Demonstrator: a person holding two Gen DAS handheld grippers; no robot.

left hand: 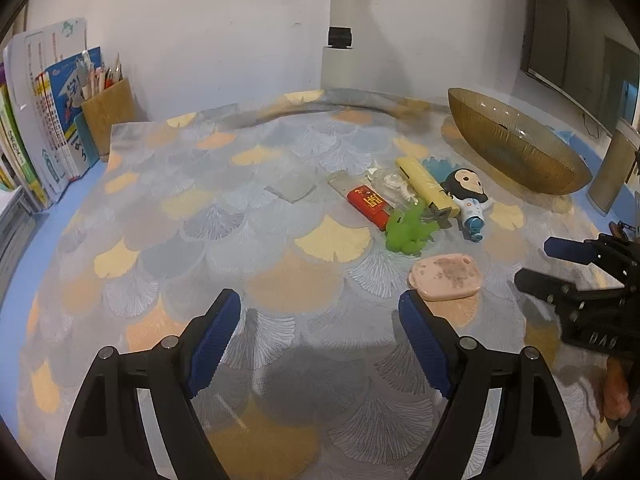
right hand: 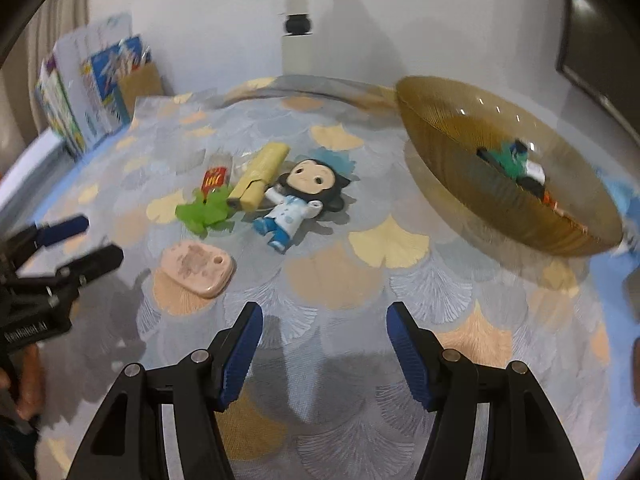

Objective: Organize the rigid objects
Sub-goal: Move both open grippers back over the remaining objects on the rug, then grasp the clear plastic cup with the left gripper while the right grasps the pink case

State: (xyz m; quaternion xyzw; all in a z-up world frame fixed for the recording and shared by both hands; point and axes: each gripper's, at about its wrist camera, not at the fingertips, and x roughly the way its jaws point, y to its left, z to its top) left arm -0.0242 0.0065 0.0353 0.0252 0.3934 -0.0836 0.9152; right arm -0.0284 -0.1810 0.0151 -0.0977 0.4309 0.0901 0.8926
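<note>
**Both tongs empty, pile still waiting by the bowl**

So the left tongs [left hand: 320, 304] are spread wide with nothing between the blue pads, just hovering over the patterned cloth on the worktop [left hand: 240, 208]. Same story for the right tongs [right hand: 324, 316]: wide apart, holding nothing, touching nothing. My guess is they're spread like that ready to go for the next item.

Nearest thing out from the left tongs is the pink oval tag [left hand: 446, 277], at about 1 o'clock, just beside the right-hand pad but not touching it. Further out the same way is the clutter: green toy [left hand: 406, 230], red lighter [left hand: 368, 204], yellow case [left hand: 428, 186] and the little doll figure [left hand: 468, 196] lying on its back, all bunched and overlapping a bit.

From the right tongs, the amber glass bowl [right hand: 440, 136] sits at 2 o'clock, well apart from the pile. It already has a few bits in it (blurry, can't tell what), so it looks like the collecting spot. Roughly partway done, I'd say.

Books and a pencil holder [left hand: 106, 114] sit at 10 o'clock by the wall.
</note>
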